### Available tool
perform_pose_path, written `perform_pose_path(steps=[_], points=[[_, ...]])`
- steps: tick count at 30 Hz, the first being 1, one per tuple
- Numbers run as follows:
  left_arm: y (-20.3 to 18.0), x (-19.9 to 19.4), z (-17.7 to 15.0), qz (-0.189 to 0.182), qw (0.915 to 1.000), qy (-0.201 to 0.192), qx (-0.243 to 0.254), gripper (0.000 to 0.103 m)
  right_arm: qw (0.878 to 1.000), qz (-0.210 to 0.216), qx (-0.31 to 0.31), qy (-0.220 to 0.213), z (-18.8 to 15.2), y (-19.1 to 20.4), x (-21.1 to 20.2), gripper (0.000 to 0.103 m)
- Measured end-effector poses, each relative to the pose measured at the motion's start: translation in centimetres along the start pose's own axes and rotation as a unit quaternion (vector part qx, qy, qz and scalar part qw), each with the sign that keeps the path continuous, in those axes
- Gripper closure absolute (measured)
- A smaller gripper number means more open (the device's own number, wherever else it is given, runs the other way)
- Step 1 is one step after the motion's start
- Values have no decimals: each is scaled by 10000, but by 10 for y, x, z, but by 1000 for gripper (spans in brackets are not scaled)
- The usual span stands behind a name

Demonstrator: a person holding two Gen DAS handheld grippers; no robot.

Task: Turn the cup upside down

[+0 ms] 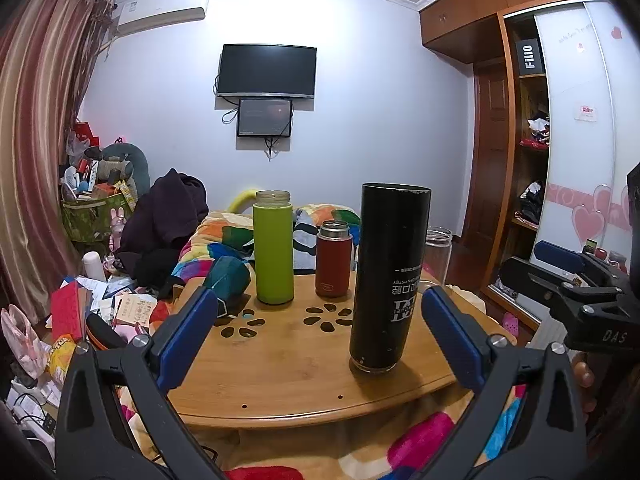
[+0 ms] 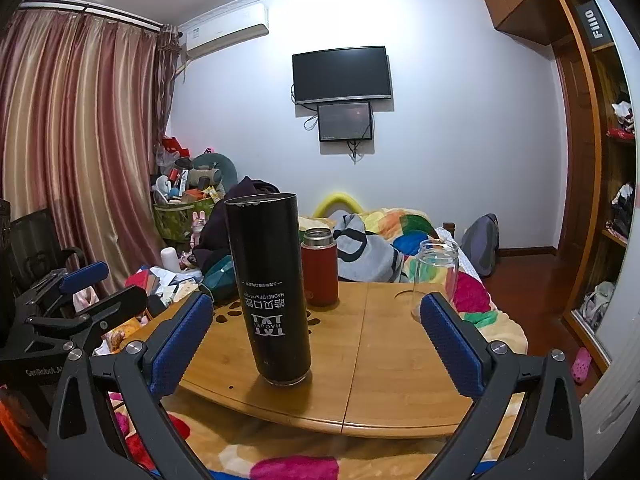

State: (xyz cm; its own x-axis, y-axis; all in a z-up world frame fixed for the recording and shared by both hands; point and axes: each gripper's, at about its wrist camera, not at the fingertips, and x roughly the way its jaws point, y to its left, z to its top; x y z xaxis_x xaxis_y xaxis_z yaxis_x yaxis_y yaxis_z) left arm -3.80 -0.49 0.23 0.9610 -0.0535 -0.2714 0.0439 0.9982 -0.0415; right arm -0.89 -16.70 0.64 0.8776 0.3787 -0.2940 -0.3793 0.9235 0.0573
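A tall black cup [image 1: 386, 276] stands on the wooden table [image 1: 288, 368] with its white lettering upside down; it also shows in the right wrist view [image 2: 272, 288]. My left gripper [image 1: 320, 332] is open and empty, its blue pads [image 1: 188, 336] wide apart in front of the table, the cup beyond them toward the right pad. My right gripper [image 2: 318, 336] is open and empty, with the cup standing beyond its left pad [image 2: 180, 344]. The right gripper also appears at the right edge of the left wrist view [image 1: 568, 276].
A green bottle [image 1: 274, 248], a red flask [image 1: 334, 258] and a clear glass jar [image 2: 436, 276] stand open on the table further back. A teal bag [image 1: 228, 276] lies at its left edge. The table sits on a bed with a colourful blanket [image 2: 400, 232]. Clutter fills the floor at left.
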Motion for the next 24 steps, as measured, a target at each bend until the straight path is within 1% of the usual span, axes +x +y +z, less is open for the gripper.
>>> perform_pose_path(steps=[9,24], points=[[-2,-1,-1,-43,10000,-19,56,0,10000,2,-57,-49,1,2,-2,0],[-2,-1,-1,28,9999,-65,77,0,10000,-4,4,-48,1,-1,-2,0]])
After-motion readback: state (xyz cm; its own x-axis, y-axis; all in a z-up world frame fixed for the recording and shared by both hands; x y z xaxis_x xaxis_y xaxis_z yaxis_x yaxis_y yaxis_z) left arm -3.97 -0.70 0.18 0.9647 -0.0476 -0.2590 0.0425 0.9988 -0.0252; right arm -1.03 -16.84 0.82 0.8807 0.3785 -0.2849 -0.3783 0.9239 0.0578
